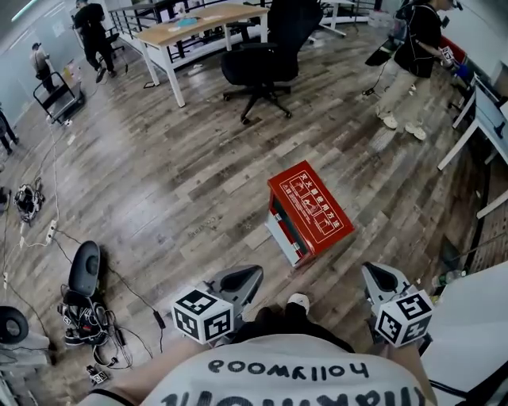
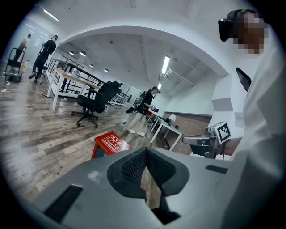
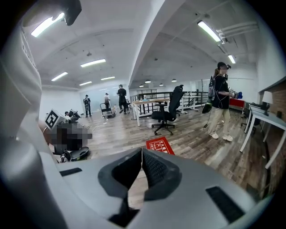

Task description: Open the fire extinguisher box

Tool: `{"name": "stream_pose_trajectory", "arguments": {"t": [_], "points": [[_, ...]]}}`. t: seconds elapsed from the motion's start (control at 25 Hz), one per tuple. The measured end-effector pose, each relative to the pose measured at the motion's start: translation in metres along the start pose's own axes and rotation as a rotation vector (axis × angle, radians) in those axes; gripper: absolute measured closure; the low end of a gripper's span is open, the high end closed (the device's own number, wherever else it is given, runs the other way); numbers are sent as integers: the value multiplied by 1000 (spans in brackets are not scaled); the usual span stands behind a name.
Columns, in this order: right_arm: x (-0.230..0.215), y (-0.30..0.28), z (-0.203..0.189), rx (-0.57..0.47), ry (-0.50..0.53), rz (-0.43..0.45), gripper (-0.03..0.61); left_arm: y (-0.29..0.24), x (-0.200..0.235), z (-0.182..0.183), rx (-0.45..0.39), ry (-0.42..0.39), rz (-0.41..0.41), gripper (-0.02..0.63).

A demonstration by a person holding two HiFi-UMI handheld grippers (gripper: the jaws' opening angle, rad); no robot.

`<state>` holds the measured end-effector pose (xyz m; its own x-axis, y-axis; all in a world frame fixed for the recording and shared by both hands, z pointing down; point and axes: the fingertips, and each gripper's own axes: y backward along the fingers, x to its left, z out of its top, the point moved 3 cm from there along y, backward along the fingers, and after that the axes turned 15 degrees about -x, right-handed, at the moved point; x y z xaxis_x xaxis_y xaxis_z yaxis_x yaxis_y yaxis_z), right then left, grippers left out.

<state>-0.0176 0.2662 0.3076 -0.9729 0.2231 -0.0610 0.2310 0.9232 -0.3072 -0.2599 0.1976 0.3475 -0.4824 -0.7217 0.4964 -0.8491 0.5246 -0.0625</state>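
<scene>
I see the red box lying on the wood floor, set at a slant, its top with white print facing up. It sits ahead of me, well apart from both claws and roughly between their lines. My left claw is held low near my body, jaws together with nothing in them; its own view shows the tips meeting and the box beyond them, to the left. My right claw is also closed and empty, with the box straight ahead past its tips. Farther off stand a black chair, a desk and a person. Cables lie on the floor at my left.
</scene>
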Motion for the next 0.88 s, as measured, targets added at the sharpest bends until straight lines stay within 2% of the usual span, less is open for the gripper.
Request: {"name": "stream_pose_trajectory", "arguments": {"t": [0.32, 0.52, 0.88], "points": [[-51, -27, 4, 22, 28, 26, 568, -51, 11, 0, 2, 27, 43, 607], [-76, -44, 10, 46, 54, 74, 568, -79, 14, -2, -2, 39, 66, 607], [-109, -66, 12, 86, 67, 143, 568, -106, 21, -1, -32, 68, 140, 607]]}}
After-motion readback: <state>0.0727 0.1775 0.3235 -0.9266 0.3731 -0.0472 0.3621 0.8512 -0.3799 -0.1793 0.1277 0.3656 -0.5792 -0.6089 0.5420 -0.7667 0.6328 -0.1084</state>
